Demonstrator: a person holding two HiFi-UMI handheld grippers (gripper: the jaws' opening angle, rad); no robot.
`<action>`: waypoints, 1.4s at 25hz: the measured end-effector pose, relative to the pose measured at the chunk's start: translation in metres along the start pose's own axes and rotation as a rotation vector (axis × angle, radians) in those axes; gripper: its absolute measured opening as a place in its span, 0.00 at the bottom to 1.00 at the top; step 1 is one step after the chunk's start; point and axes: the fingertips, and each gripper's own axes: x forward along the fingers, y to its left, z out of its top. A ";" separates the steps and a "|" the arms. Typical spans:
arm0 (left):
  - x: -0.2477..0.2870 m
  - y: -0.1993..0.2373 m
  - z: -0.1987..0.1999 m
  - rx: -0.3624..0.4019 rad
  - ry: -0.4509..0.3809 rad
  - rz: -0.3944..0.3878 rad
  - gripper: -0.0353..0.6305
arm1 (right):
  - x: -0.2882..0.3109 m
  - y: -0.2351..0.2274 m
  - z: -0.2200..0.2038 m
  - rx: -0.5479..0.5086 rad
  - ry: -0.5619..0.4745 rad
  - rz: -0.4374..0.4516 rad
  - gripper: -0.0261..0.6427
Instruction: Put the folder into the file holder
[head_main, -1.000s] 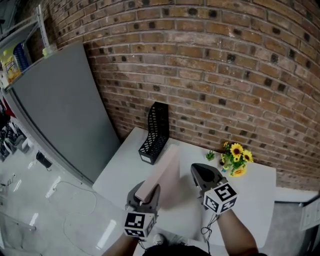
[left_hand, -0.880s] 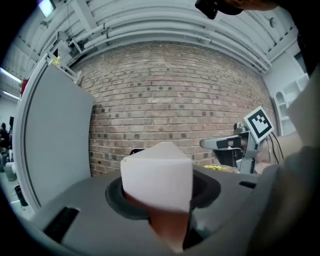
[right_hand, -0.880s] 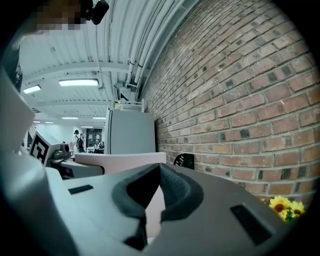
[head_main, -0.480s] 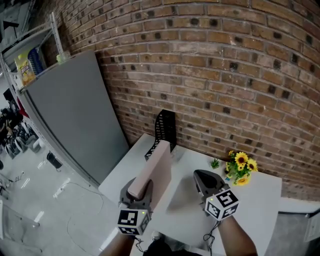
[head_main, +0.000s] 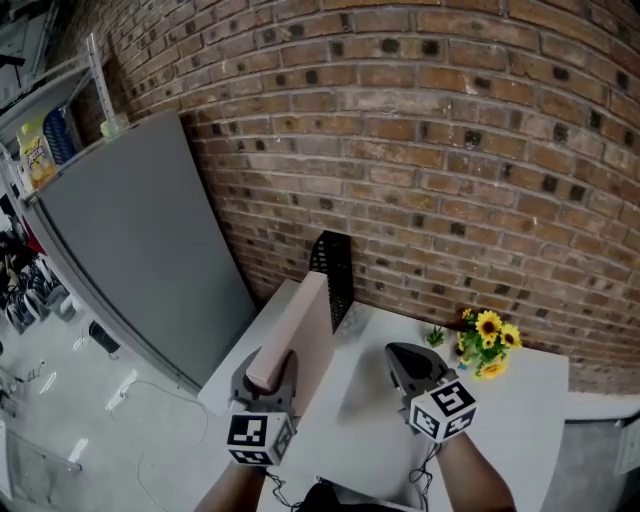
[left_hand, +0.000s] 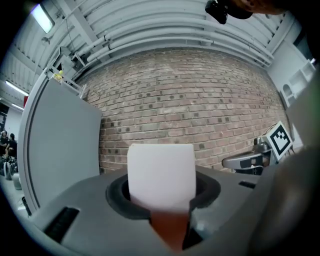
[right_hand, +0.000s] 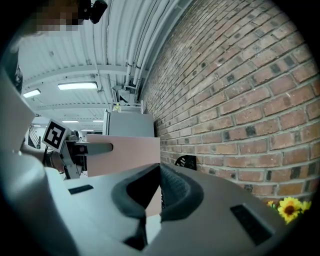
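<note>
About halfway, with the thick pale-pink folder (head_main: 306, 335) clamped by its near end in the left gripper (head_main: 268, 366), held off the white table (head_main: 505, 420), far end near the black mesh file holder (head_main: 335, 268) but not yet slotted in, and the right gripper (head_main: 398, 352) closed and empty alongside.

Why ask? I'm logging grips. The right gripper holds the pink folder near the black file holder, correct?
No, the left gripper holds the pink folder near the black file holder; the head view shows it.
</note>
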 end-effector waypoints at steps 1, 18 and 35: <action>0.005 0.005 0.001 -0.002 -0.003 -0.006 0.29 | 0.005 0.000 0.001 -0.001 0.002 -0.006 0.04; 0.106 0.072 0.035 -0.002 -0.087 -0.098 0.29 | 0.066 -0.030 0.009 0.022 0.000 -0.143 0.04; 0.187 0.102 0.031 -0.069 -0.117 -0.173 0.29 | 0.106 -0.045 -0.004 0.039 0.027 -0.241 0.04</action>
